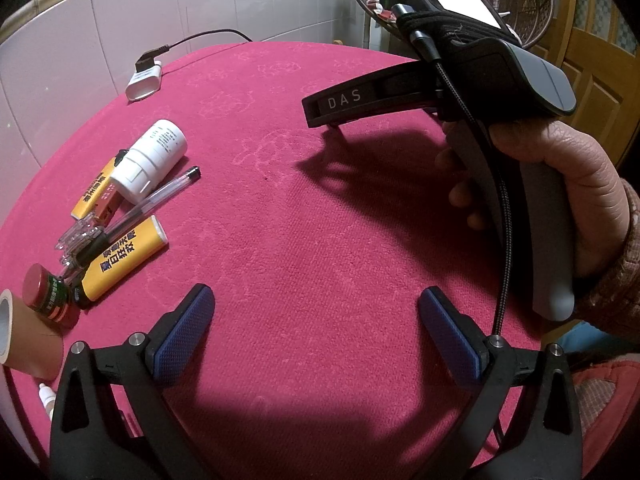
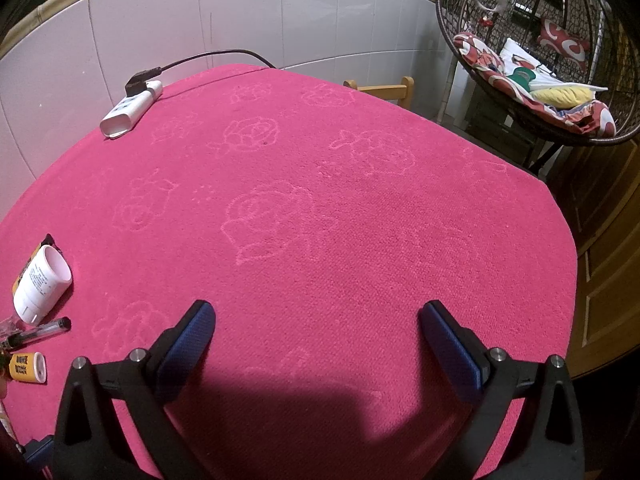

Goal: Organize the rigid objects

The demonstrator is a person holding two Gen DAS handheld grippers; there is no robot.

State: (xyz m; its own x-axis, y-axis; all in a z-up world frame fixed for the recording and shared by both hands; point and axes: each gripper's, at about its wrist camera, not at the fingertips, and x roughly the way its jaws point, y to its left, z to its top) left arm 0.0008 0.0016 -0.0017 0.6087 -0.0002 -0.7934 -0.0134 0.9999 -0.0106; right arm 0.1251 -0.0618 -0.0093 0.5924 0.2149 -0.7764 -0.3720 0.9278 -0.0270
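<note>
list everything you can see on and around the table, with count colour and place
round table with pink cloth: 1, pink, fills both views
white plastic pill bottle: 1, white, lying at table's left
yellow rectangular lighters: 2, yellow with black print, left cluster
clear ballpoint pen: 1, clear and black, across the lighters
small jar with red lid: 1, red and green, left edge
brown tape roll: 1, brown, near left corner
white power strip: 1, white, far left, black plug inserted
wicker hanging chair: 1, dark, patterned cushions, far right
left hand-held gripper: open, empty
right hand-held gripper: open, empty
hand: holds right gripper's handle
</note>
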